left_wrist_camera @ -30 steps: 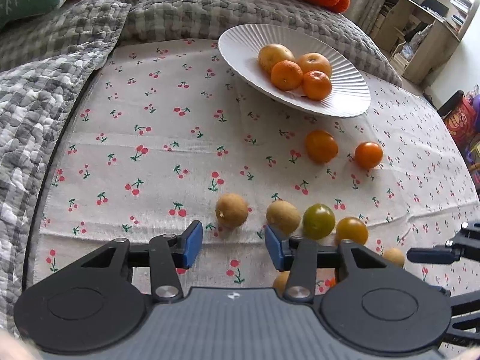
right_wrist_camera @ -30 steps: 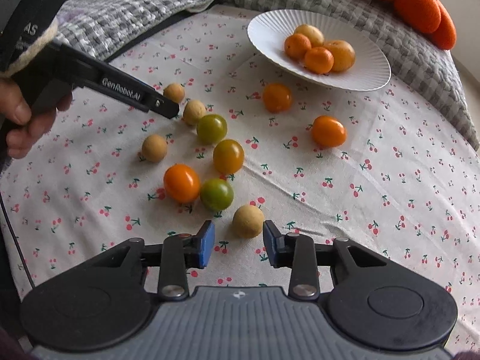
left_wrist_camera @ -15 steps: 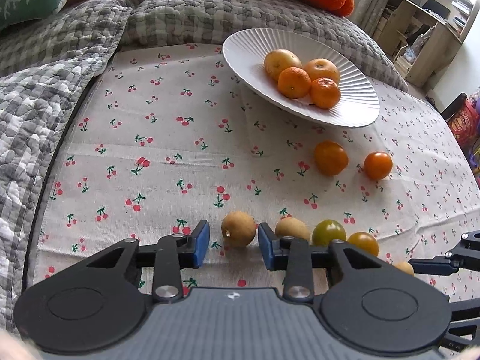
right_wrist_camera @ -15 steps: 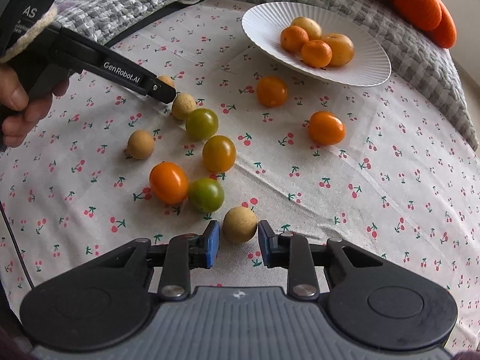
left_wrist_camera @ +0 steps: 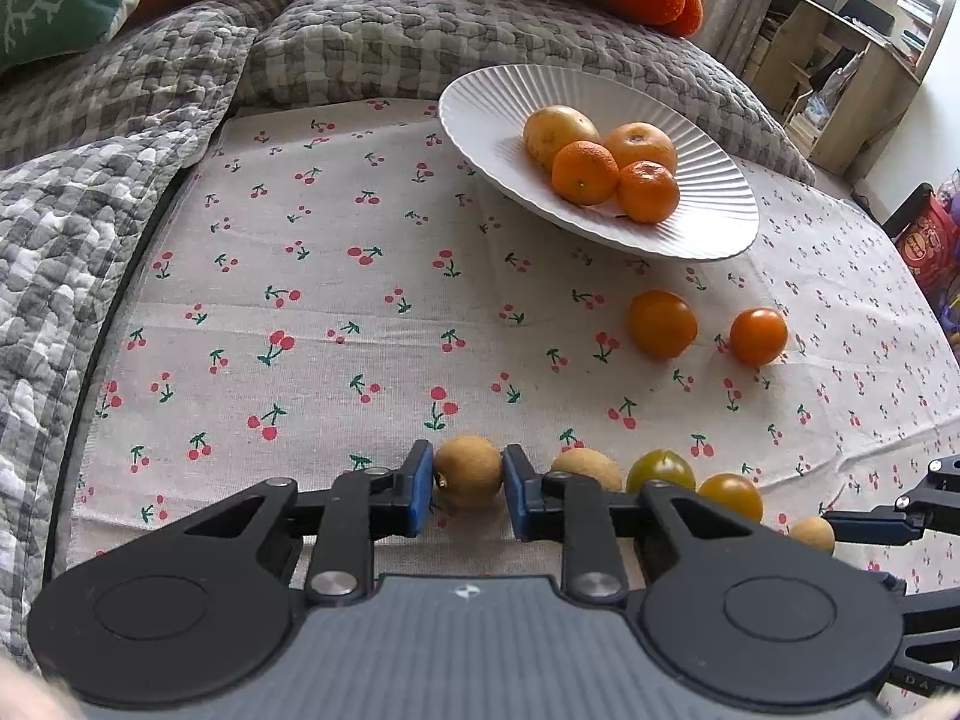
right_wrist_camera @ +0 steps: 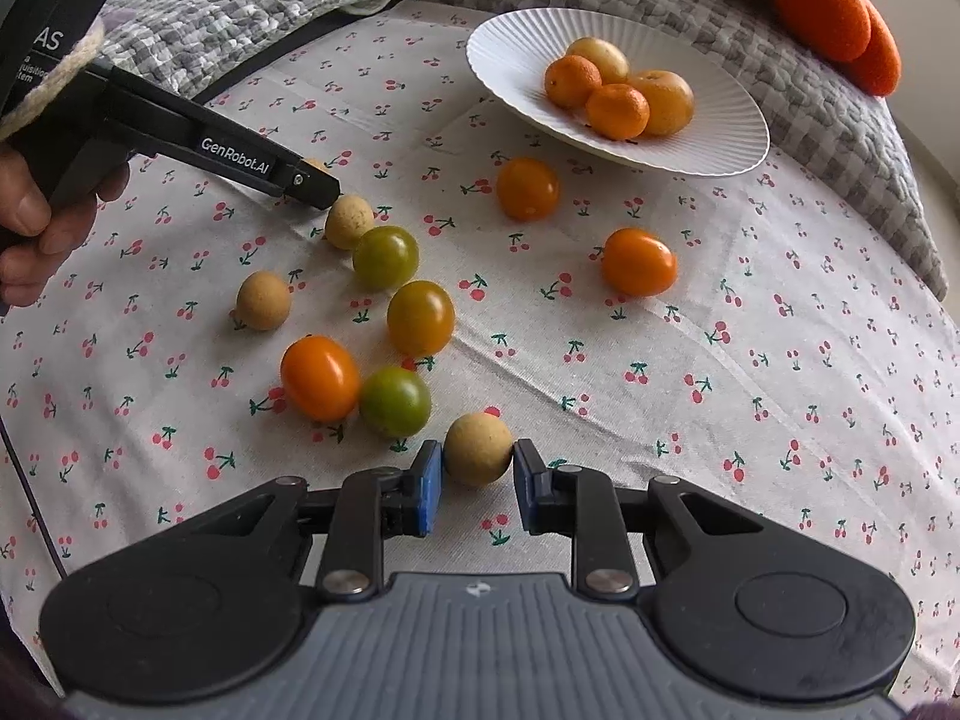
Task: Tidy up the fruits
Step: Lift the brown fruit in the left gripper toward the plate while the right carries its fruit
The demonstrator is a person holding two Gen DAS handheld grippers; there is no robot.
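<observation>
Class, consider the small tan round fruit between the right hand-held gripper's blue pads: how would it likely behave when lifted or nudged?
The tan fruit is nearly spherical, so it would probably roll if nudged. Pinched only at its sides by the right hand-held gripper, it might slip. It looks small, so likely light.

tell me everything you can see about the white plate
The white plate is round and shallow with fine radial ribbing, matte like paper or ceramic. It sits at the far side of the cherry-print cloth beside the grey quilt, looking slightly tilted. Four fruits rest in it: two mandarins and two paler yellow-orange fruits. No gripper touches it.
</observation>
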